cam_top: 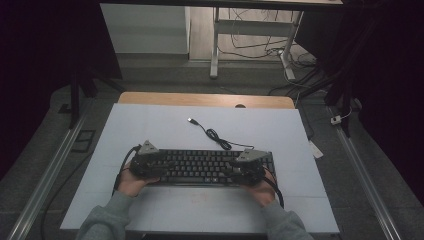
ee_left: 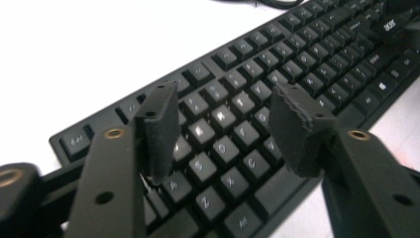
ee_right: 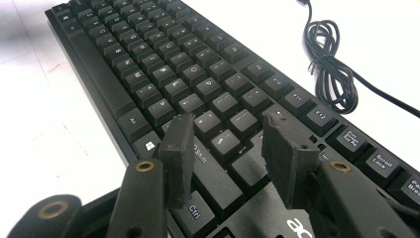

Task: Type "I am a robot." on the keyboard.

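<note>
Dim room, grey carpeted floor (cam_top: 35,170), white table legs (cam_top: 215,45), tangled cables (cam_top: 260,47) behind, dark curtains (cam_top: 45,50) at sides

My two hand-held grippers and sleeves.
Grey knit sleeves cover my forearms; each black gripper, left gripper (cam_top: 159,169) and right gripper (cam_top: 231,170), carries a grey three-cornered plate, a trailing black cable, brass-ringed screw holes and two dark, rough-edged foam pads (ee_left: 161,130).
</note>
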{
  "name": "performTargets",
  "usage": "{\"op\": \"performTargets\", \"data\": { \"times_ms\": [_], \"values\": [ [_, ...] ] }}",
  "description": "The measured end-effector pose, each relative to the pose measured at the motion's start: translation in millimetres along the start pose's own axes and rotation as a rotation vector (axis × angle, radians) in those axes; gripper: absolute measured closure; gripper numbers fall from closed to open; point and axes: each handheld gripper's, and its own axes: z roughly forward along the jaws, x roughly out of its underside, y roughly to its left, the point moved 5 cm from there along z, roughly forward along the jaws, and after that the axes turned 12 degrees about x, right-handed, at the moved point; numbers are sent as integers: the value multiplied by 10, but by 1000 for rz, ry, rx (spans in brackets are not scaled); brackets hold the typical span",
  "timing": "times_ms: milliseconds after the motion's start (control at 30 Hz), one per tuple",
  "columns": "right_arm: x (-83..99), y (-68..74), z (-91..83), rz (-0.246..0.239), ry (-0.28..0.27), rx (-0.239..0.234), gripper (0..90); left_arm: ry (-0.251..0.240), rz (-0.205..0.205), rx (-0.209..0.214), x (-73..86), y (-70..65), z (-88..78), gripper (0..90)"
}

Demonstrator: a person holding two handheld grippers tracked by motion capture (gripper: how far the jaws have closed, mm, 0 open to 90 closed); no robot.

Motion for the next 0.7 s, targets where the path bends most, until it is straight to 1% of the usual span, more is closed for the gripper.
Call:
{"op": "performTargets", "data": {
  "times_ms": [133, 233, 400, 500, 700],
  "values": [
    [-2, 3, 7, 1, -2, -3, 560, 4, -11, -3, 36, 13, -29, 395],
    [-8, 6, 9, 3, -3, -8, 560, 9, -11, -4, 53, 15, -43, 376],
    [-11, 2, 6, 4, -4, -10, 560, 7, -13, -5, 64, 12, -66, 365],
    [-13, -5, -1, 4, -5, -6, 560, 12, -13, -3, 81, 10, -69, 359],
    [-26, 16, 6, 3, -6, -13, 565, 18, -14, -6, 111, 20, -78, 355]
  ]
}}
